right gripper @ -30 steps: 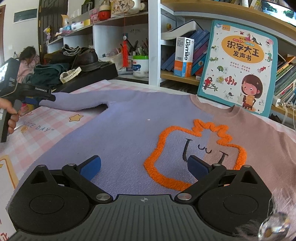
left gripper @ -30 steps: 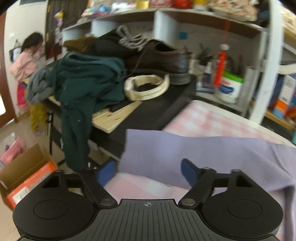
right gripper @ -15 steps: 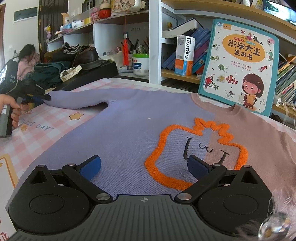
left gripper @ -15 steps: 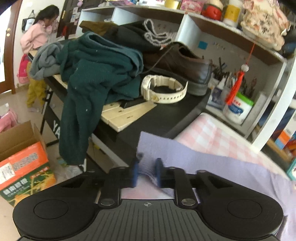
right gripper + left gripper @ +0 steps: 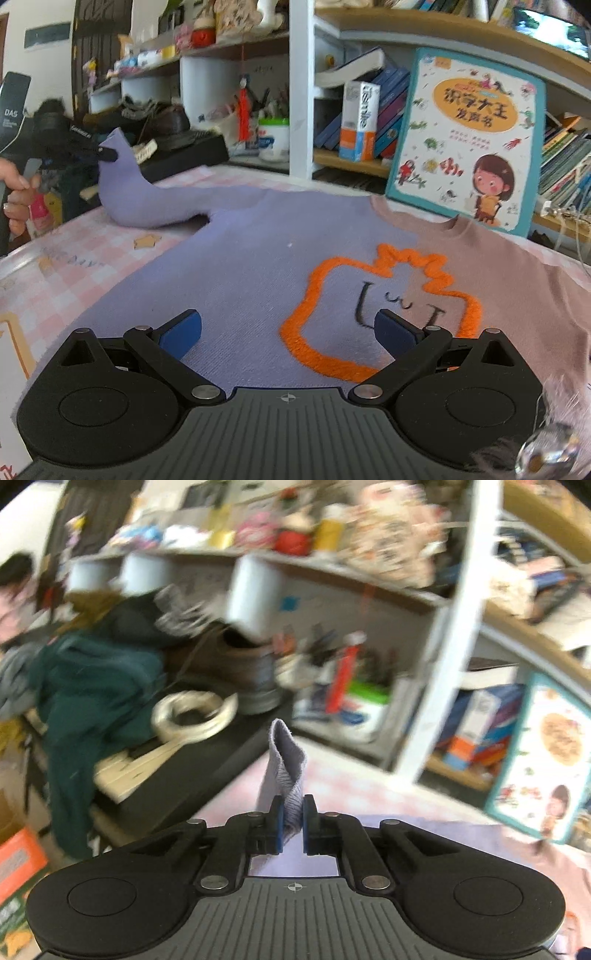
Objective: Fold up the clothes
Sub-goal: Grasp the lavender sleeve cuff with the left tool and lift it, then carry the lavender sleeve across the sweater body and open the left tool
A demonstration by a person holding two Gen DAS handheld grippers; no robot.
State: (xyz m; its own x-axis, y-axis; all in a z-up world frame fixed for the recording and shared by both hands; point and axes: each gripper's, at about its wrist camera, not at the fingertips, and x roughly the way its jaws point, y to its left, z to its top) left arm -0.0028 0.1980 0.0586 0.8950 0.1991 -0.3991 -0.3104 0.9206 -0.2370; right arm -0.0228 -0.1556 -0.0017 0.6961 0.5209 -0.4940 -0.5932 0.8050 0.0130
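My left gripper [image 5: 293, 821] has its jaws clamped on the ribbed knit cuff of the lilac sleeve [image 5: 286, 764], which pokes up past them in a soft folded loop. My right gripper [image 5: 288, 332] sits with jaws wide apart, nothing between them, over the sweater [image 5: 240, 266] lying flat on the pink checked worktop [image 5: 92, 247]. Fuzzy orange outline [image 5: 380, 314] just ahead.

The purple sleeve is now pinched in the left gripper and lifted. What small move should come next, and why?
Probably carry the sleeve cuff inward over the sweater body and lay it there. The left gripper is shut on the cuff, the sleeve is raised off the checked cloth, and the body lies flat. The right gripper is open and holds nothing.
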